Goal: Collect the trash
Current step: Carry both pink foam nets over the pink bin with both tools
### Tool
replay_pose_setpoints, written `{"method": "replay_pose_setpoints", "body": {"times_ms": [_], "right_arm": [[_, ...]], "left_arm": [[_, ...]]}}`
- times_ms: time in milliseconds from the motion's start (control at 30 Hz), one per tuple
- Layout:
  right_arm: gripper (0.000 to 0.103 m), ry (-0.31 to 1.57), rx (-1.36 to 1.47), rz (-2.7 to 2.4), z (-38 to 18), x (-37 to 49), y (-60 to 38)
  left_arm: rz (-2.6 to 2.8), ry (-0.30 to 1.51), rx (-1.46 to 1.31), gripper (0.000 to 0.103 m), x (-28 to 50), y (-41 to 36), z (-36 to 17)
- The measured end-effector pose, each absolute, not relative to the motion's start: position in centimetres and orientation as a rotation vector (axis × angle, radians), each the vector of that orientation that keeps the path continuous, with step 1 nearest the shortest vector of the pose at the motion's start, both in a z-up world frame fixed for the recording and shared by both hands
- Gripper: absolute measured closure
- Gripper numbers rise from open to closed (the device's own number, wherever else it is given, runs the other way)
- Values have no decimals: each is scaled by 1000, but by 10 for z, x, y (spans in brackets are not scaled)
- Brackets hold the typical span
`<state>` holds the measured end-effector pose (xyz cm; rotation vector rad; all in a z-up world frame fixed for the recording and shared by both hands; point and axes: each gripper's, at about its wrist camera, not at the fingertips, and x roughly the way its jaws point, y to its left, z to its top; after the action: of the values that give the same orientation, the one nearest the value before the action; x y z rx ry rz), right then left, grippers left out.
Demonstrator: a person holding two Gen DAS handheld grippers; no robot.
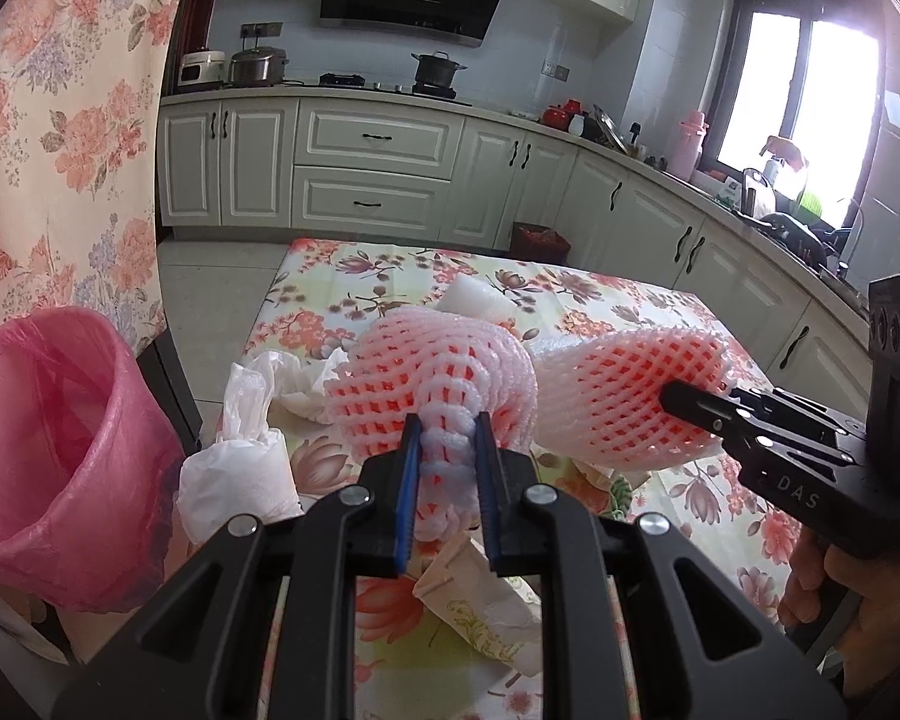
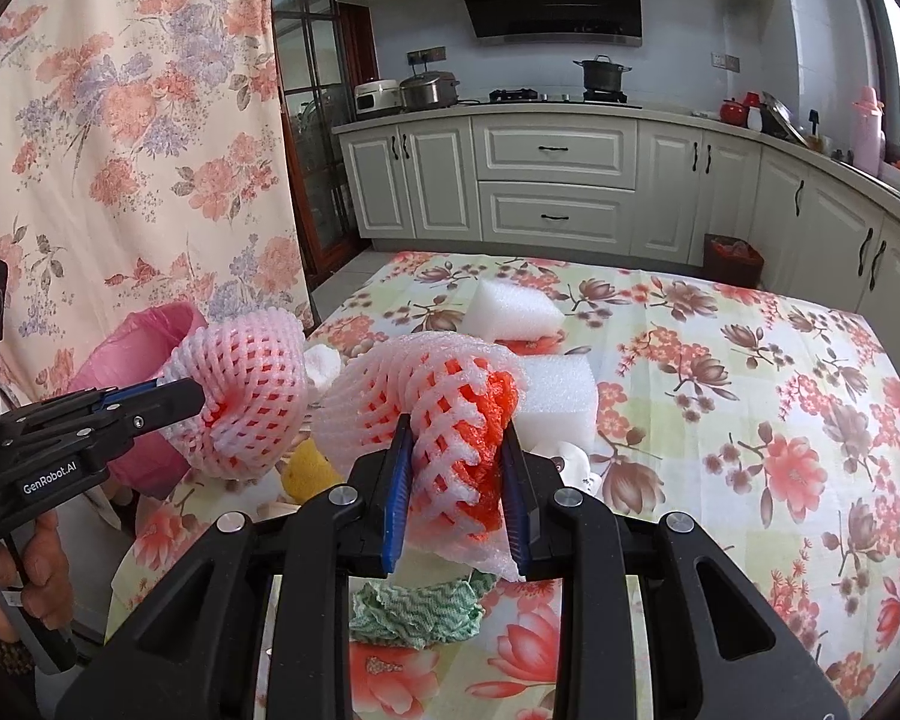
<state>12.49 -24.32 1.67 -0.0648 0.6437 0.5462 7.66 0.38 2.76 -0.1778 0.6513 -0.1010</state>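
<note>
Both my jaws are clamped tight, my left gripper (image 1: 448, 438) squeezing one foam fruit net (image 1: 432, 378) and my right gripper (image 2: 455, 450) squeezing a second foam net (image 2: 444, 420), two nets in all, both off the flowered table (image 2: 750, 420). From the left wrist view, one pink-lined bin (image 1: 48, 450) sits at nine o'clock and crumpled white plastic (image 1: 240, 468) lies just right of it. From the right wrist view, two white foam blocks (image 2: 513, 309) rest at twelve o'clock beyond my held net, and one green cloth (image 2: 414, 612) lies at six.

A pink-and-white foam fruit net (image 2: 444, 420) is clamped between the blue pads of the right gripper (image 2: 457, 444), above the flowered tablecloth (image 2: 750, 420). To the left, a second foam net (image 2: 246, 396) is held by the left gripper (image 2: 174, 399), near the pink bin bag (image 2: 144, 330). White foam blocks (image 2: 513, 309) are seen farther on the table
</note>
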Motion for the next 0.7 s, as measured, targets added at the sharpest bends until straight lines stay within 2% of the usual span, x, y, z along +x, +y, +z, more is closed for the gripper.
{"method": "replay_pose_setpoints", "body": {"times_ms": [700], "right_arm": [[76, 522, -31, 512, 50, 113, -239]], "left_arm": [[-3, 551, -182, 86, 43, 36, 59]]}}
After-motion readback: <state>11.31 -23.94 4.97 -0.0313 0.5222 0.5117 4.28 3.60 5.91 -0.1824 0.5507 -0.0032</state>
